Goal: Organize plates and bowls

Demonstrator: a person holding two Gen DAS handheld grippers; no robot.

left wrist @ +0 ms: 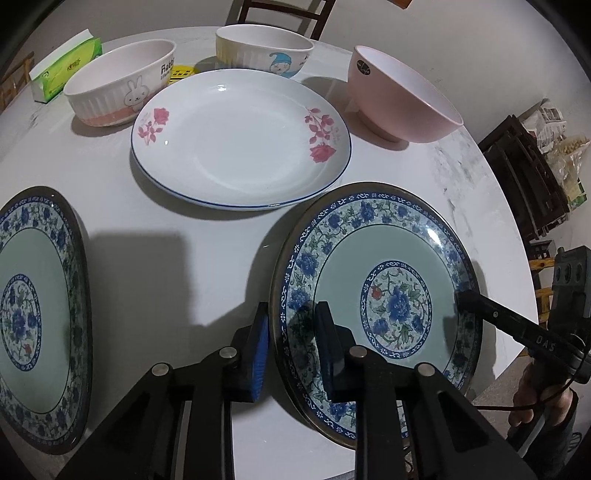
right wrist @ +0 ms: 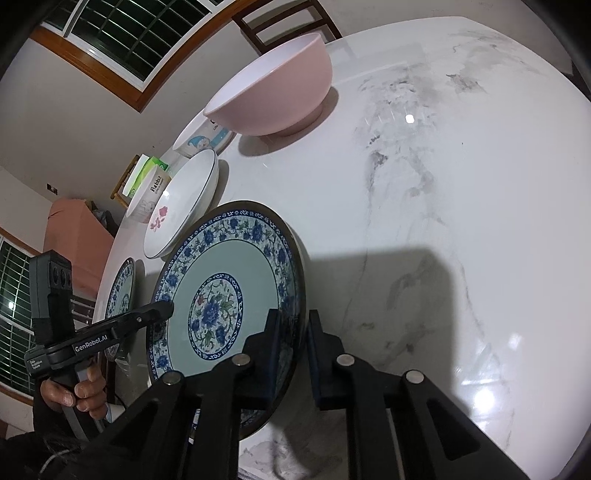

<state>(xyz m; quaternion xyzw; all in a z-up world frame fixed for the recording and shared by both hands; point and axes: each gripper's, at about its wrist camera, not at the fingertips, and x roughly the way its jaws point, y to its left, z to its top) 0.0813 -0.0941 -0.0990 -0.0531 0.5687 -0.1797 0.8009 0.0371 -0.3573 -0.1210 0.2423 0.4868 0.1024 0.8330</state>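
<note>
A blue-flowered plate with a pale green middle (left wrist: 388, 254) (right wrist: 236, 258) lies near the front of the white marble table (right wrist: 443, 184). My left gripper (left wrist: 291, 332) straddles its left rim, one finger under the edge and one on the inner border, pads closed on it. My right gripper (right wrist: 293, 332) is shut on the opposite rim. Each gripper shows in the other's view: the right one's finger (left wrist: 465, 299), the left one's finger (right wrist: 162, 308). A matching plate (left wrist: 44, 295) (right wrist: 123, 288) lies to the left.
Behind lie a white rose plate (left wrist: 240, 140) (right wrist: 184, 199), a rabbit bowl (left wrist: 118, 85), a yellow cartoon bowl (left wrist: 264, 48) and a pink bowl (left wrist: 402, 99) (right wrist: 273, 96). A green tissue pack (left wrist: 62, 66) sits far left. A chair (left wrist: 284, 14) stands behind the table.
</note>
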